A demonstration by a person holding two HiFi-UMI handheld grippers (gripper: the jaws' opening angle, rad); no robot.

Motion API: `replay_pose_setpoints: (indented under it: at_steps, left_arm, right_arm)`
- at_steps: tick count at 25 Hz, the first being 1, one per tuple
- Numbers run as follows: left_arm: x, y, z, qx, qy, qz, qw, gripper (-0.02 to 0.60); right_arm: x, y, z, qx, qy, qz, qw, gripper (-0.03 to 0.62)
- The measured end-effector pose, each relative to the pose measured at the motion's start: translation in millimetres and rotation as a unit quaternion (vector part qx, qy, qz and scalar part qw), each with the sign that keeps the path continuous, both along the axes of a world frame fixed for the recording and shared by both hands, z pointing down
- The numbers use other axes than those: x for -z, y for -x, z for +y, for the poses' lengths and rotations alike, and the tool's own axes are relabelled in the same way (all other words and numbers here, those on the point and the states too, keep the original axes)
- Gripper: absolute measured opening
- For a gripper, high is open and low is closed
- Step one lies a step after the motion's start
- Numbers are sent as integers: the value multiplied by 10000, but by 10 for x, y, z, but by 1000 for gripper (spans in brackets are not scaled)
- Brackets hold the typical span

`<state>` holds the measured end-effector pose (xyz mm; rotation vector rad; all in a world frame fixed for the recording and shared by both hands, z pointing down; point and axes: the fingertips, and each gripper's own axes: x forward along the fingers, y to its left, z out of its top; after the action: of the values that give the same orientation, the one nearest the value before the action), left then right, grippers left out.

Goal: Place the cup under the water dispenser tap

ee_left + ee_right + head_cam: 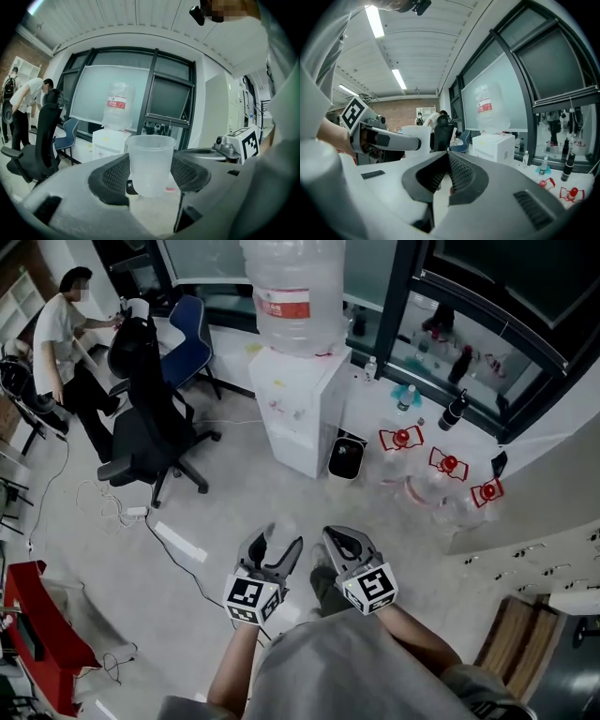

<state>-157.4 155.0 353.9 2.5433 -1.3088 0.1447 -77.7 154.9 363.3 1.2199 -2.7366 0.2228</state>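
The white water dispenser (302,409), with a large clear bottle (292,292) on top, stands ahead across the floor; it also shows in the left gripper view (110,140) and the right gripper view (494,145). My left gripper (281,542) (150,176) is shut on a clear plastic cup (283,529) (150,161), held upright between the pads. My right gripper (331,540) (448,159) is beside it, shut with nothing in it. The left gripper (389,139) and its cup (417,136) also appear in the right gripper view. The tap is too small to make out.
A black office chair (150,423) and a blue chair (192,334) stand left of the dispenser, with a person (61,343) beyond. A black bin (347,457) sits at the dispenser's right. Several red-capped empty bottles (441,474) lie further right. Cables (122,512) trail on the floor.
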Motion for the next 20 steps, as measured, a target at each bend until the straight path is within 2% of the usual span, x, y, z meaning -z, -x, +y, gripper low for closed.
replay_pose_setpoints:
  at_steps: [10,20]
  left_arm:
    - [-70,-173,-1057,-177,244,-192,9994,273]
    - [-134,-281,-1926,-288,312,-314,9986,273]
  right_arm:
    - [-100,-100,-1079,-70,199,-103,9997,11]
    - [-246,-172,-1852,-145,478,-147,9986,11]
